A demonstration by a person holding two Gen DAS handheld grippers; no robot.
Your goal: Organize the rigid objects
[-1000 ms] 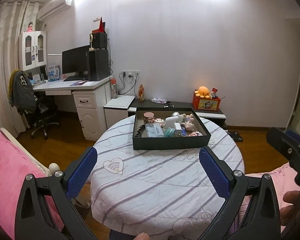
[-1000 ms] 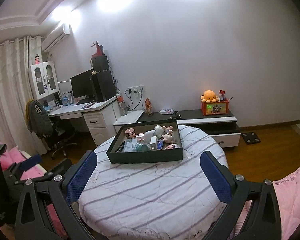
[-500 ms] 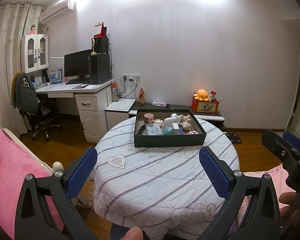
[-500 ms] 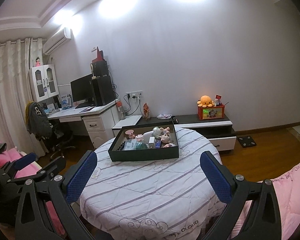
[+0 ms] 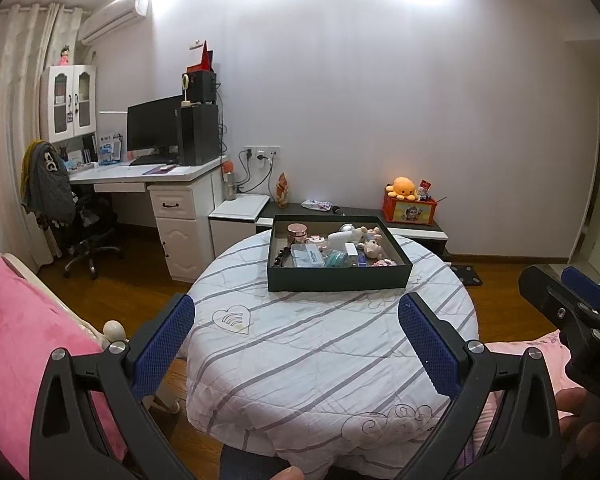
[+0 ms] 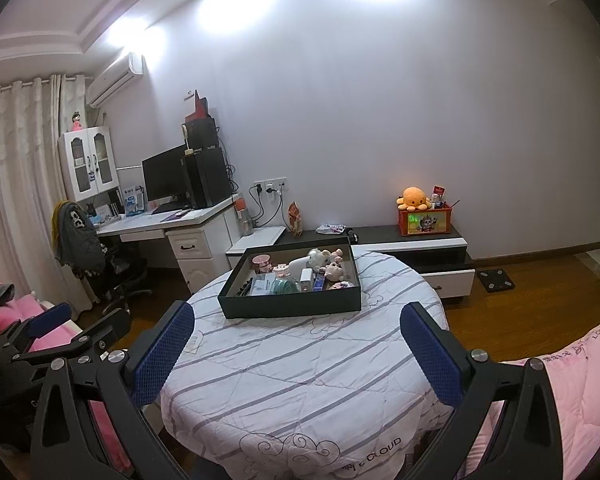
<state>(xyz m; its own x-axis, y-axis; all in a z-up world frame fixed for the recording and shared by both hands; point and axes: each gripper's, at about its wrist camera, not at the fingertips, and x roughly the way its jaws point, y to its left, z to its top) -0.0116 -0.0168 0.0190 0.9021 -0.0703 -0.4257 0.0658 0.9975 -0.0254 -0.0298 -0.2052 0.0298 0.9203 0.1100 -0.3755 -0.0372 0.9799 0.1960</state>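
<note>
Round quilted table point(image 5: 320, 352), dark tray point(image 5: 336, 278) of possibly toys, left gripper point(image 5: 296, 344) and right gripper point(image 6: 296, 346) spread, empty.

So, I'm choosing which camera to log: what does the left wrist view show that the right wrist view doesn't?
Only the left wrist view shows the heart print on the tablecloth, and the right gripper at its edge. Only the right wrist view shows the "CLOUD" lettering and the left gripper. Both show the dark tray of small items on the round table, the desk and the orange octopus plush.
</note>
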